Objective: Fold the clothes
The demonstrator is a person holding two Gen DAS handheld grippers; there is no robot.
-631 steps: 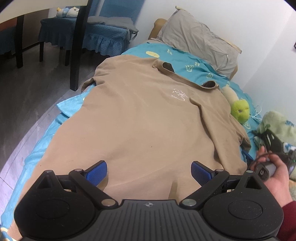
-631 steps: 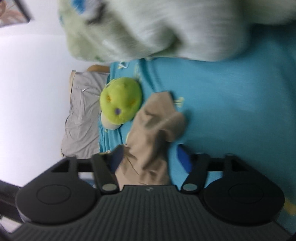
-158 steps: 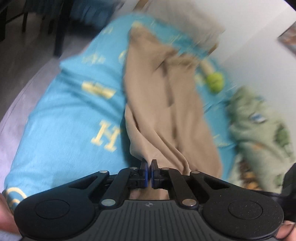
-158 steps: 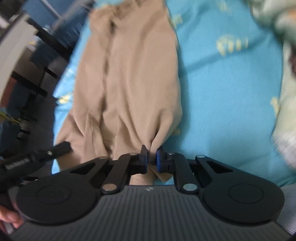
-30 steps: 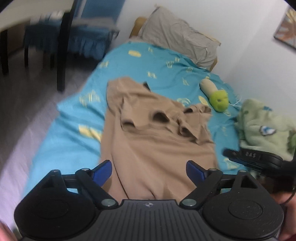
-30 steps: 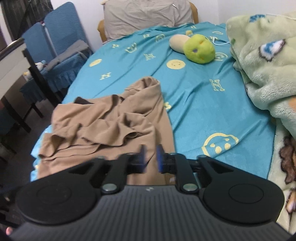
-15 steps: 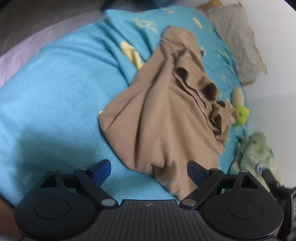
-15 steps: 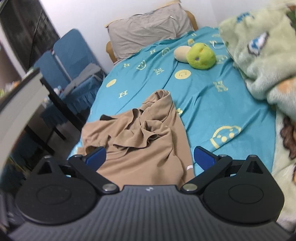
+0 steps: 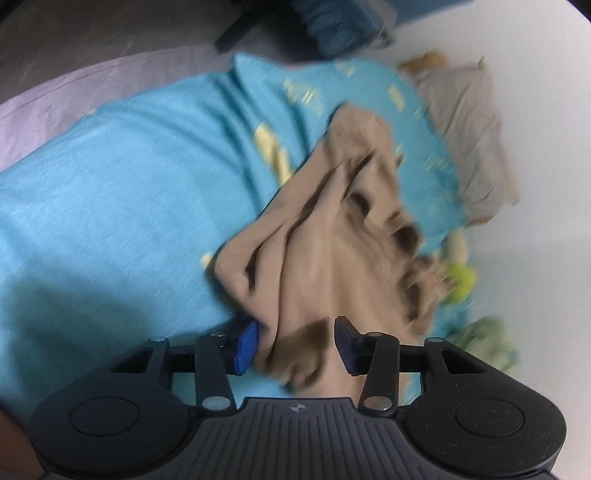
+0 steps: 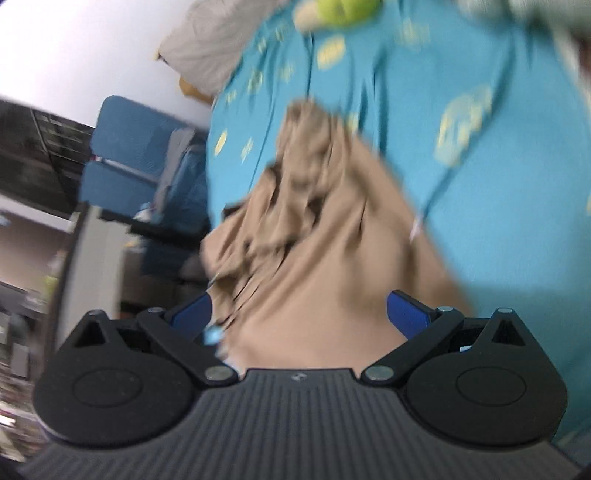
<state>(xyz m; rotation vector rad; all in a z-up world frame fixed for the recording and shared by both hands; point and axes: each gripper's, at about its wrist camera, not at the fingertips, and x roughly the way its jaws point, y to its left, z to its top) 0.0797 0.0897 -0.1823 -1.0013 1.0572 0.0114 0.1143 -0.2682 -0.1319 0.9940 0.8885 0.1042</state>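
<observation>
So the tan shirt (image 9: 332, 229) is lying bunched up and half-folded on the bed (image 9: 110, 192), sitting toward the foot end with the grey pillow (image 9: 469, 140) way off at the head. Both views are pretty smeared with motion blur, so take the details loosely.

The left tool (image 9: 295, 341) is sitting partly open, about mid-width, with a fold of the shirt's near corner lying between its blue pads (image 9: 246, 343). One pad is touching cloth, the other looks a bit clear of it, so nothing's pinched. The right tool (image 10: 299, 312) is spread wide over the shirt's near edge, gripping nothing.

My read: this is the regrasp step, both tools lining up on the near hem for another fold. Next move probably wants each tool closing on its own corner, getting all the layers in, then lifting together and carrying the edge toward the pillow end.

Green plush toy (image 10: 345, 11) is well clear of the shirt, so it's not getting in the way.
</observation>
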